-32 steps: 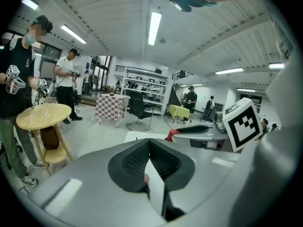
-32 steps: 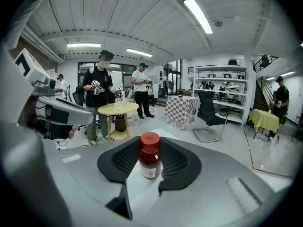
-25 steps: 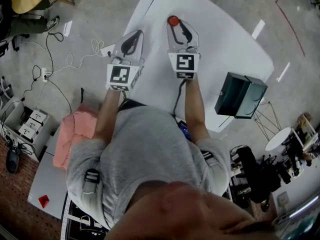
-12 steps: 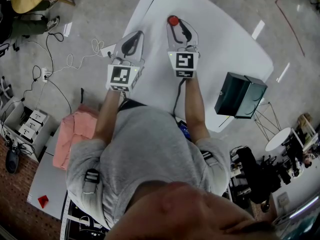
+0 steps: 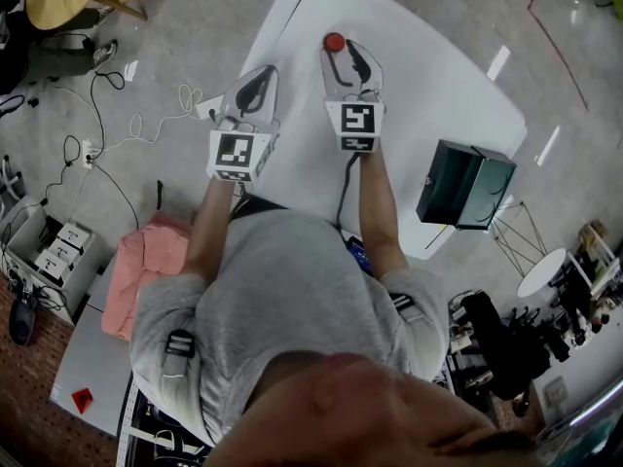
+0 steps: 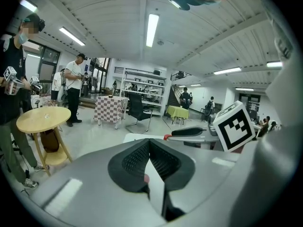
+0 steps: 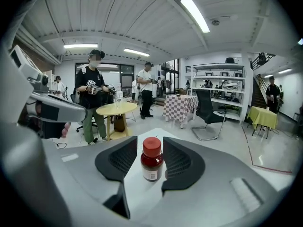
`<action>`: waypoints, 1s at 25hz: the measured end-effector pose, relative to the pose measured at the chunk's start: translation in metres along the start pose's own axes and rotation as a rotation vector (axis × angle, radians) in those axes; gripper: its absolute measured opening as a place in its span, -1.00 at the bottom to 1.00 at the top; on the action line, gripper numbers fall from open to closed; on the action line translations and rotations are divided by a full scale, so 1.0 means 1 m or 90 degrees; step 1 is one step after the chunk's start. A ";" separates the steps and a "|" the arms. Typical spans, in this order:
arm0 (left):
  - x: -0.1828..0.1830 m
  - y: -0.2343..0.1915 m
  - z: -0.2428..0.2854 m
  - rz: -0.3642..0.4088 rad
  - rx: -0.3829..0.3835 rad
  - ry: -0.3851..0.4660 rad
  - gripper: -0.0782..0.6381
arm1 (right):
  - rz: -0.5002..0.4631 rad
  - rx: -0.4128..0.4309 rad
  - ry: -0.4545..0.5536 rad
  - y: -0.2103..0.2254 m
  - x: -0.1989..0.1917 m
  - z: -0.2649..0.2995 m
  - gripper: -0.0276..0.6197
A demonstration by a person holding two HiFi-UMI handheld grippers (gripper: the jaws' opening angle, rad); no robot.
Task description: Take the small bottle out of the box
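Right gripper [image 7: 150,144] has just been opening, small bottle [image 7: 151,161] loose between its jaws (overhead, only the cap shows). Left gripper [image 6: 149,145] is pinched together, empty.

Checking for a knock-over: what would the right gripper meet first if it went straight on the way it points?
The small bottle, upright between the right gripper's jaws, which have just been opening and seem clear of it. Probably it would slide deeper between them.
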State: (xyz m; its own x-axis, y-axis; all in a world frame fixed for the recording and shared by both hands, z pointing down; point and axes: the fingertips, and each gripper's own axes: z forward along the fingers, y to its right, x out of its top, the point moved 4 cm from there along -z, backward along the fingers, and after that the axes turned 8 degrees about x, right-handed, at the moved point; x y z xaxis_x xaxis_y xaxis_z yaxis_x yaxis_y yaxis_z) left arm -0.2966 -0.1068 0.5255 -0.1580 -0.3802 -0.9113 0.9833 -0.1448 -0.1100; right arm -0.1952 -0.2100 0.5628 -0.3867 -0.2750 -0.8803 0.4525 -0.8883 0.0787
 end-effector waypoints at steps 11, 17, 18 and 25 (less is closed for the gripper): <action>0.015 0.008 -0.024 0.013 0.004 0.036 -0.75 | 0.003 -0.010 0.041 -0.007 0.019 -0.035 -0.33; 0.028 0.024 -0.044 0.025 -0.003 0.066 -0.75 | -0.002 -0.028 0.067 -0.011 0.028 -0.065 -0.34; 0.031 0.026 -0.048 0.026 -0.003 0.071 -0.75 | -0.003 -0.032 0.072 -0.012 0.031 -0.071 -0.35; 0.044 0.048 -0.076 0.036 -0.019 0.095 -0.75 | -0.004 -0.060 0.104 -0.016 0.040 -0.116 -0.40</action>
State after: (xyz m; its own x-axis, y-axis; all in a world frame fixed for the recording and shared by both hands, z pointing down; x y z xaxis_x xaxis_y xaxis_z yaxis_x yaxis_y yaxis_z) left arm -0.2492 -0.0615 0.4497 -0.0894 -0.2469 -0.9649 0.9928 -0.0995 -0.0665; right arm -0.1249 -0.1639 0.4721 -0.2582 -0.1991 -0.9453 0.5268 -0.8492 0.0350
